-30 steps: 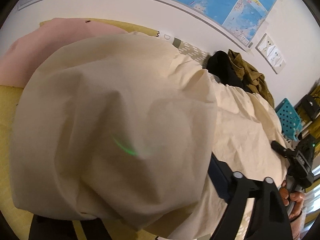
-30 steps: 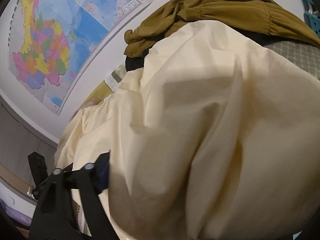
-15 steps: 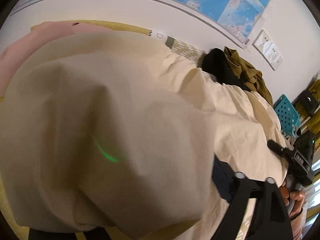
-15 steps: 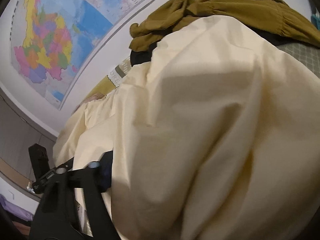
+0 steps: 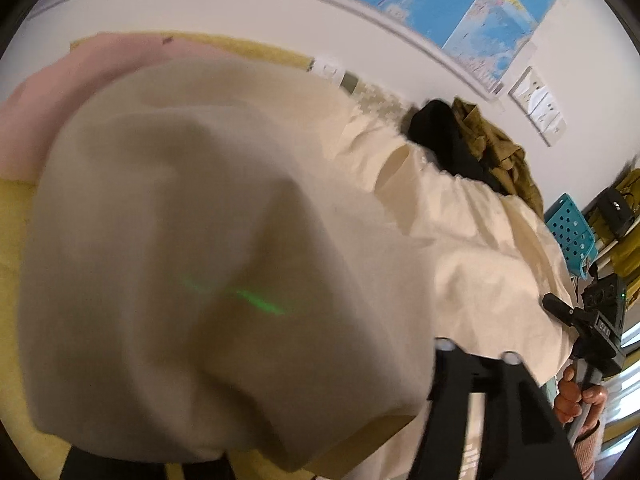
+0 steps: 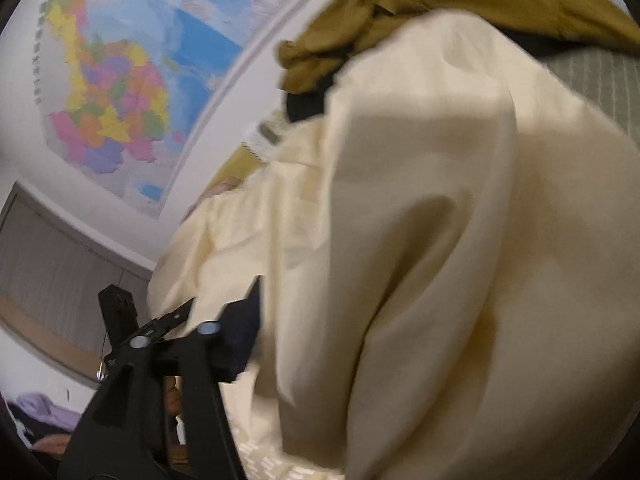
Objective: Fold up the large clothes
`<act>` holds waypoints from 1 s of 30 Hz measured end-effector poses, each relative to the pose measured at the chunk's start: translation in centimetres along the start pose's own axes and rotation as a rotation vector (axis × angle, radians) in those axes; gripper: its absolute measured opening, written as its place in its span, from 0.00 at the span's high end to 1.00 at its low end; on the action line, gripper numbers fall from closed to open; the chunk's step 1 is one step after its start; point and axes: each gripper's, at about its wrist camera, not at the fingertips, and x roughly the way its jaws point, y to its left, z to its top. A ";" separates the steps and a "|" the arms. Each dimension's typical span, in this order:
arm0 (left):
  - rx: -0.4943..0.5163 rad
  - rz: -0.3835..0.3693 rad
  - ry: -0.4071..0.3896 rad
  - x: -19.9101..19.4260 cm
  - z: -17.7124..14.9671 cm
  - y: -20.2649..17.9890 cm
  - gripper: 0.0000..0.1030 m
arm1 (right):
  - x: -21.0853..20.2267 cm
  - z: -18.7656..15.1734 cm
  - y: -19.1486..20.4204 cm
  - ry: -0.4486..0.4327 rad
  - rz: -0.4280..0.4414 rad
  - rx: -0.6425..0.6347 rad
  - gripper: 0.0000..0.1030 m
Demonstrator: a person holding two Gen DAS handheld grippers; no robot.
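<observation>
A large cream garment (image 5: 472, 264) lies stretched across the bed, and a bunched fold of it (image 5: 208, 264) hangs over my left gripper and hides its fingertips. Only the left gripper's right finger (image 5: 492, 412) shows, with cloth draped over it. In the right wrist view the same cream garment (image 6: 440, 260) billows over my right gripper; only that gripper's left finger (image 6: 192, 384) shows. Both grippers appear shut on the garment's edge and hold it lifted. The right gripper also shows in the left wrist view (image 5: 596, 328), held by a hand.
A pink garment (image 5: 80, 92) lies at the far left on the yellow bedcover (image 5: 12, 232). A black garment (image 5: 444, 136) and an olive one (image 5: 500, 156) are piled by the wall. A teal perforated basket (image 5: 568, 232) stands at right. Maps hang on the wall (image 6: 120, 92).
Both grippers have moved with the cream garment held; the right one has swung left and up, so more wall and map show. The cloth fold over the left gripper has shifted slightly.
</observation>
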 end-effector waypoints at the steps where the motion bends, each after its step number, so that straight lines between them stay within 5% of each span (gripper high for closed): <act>1: 0.000 -0.010 -0.008 0.0 0.0 0.0 0.35 | 0.3 0.0 -0.1 0.001 -0.001 -0.003 0.39; 3: 0.022 -0.016 0.000 0.3 0.1 -0.4 0.27 | 0.6 0.1 0.6 -0.007 0.002 -0.033 0.26; 7: 0.041 -0.002 -0.003 0.7 0.2 -1.0 0.22 | 1.5 0.5 1.5 -0.008 -0.037 -0.068 0.23; 9: 0.037 0.002 -0.005 0.8 0.2 -1.1 0.28 | 1.7 0.5 1.6 -0.011 -0.059 -0.085 0.47; 12: 0.032 -0.001 0.000 0.6 0.3 -1.1 0.41 | 1.3 0.4 0.8 -0.018 -0.030 -0.062 0.65; 20: 0.037 -0.002 -0.002 -0.4 0.3 -1.4 0.61 | -0.3 0.0 2.4 -0.018 0.012 -0.086 0.79; 25: 0.035 -0.046 0.018 -0.9 -0.2 -0.8 0.58 | -0.8 -1.0 2.0 0.006 0.005 -0.066 0.75; 27: 0.001 -0.059 0.042 -0.2 -0.2 0.1 0.43 | -0.5 -0.9 1.3 0.016 0.013 -0.041 0.64; 30: -0.023 -0.096 0.039 0.0 0.0 0.7 0.40 | 0.2 -0.7 0.9 0.018 -0.006 -0.029 0.49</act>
